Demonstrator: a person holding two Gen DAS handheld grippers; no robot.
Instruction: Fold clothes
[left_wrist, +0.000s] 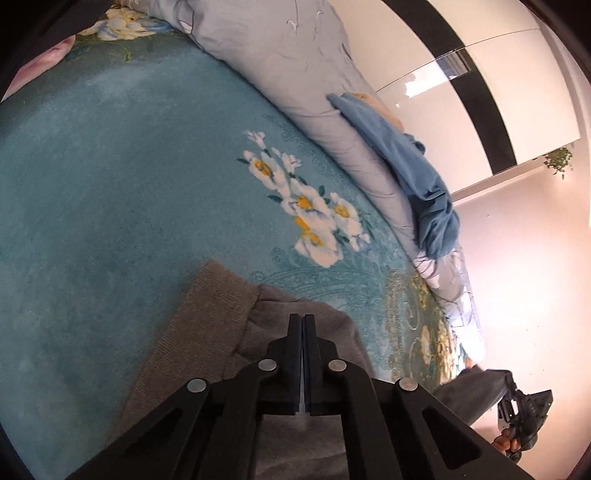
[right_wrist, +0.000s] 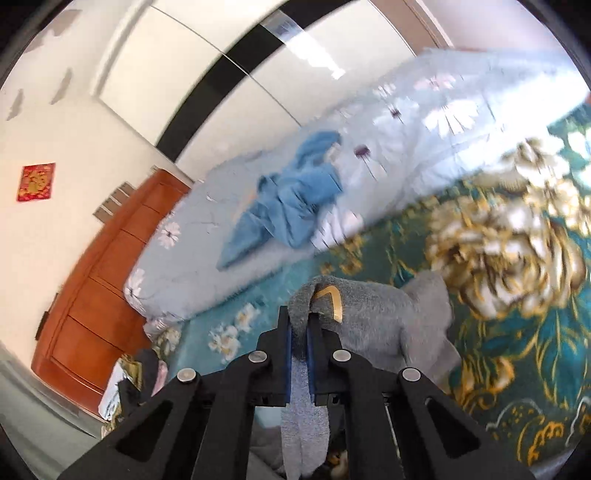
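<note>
Evidently the grey sweater (left_wrist: 221, 325) lies on the teal floral bedspread (left_wrist: 110, 184), pinched by both grippers: left gripper (left_wrist: 303, 321) jaws nearly shut on an edge, right gripper (right_wrist: 299, 317) jaws clamped on a fold. Keeping both edges level and taut should help. A blue garment (right_wrist: 288, 206) on the rolled quilt (right_wrist: 406, 122) lies well apart.

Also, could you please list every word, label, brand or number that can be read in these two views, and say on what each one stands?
None can be read.
Red square paper on the white wall: a gold sign, too blurred to read.
Grey garment, blue cloth, flowered bedspread and pale quilt: only patterns, no text.
</note>
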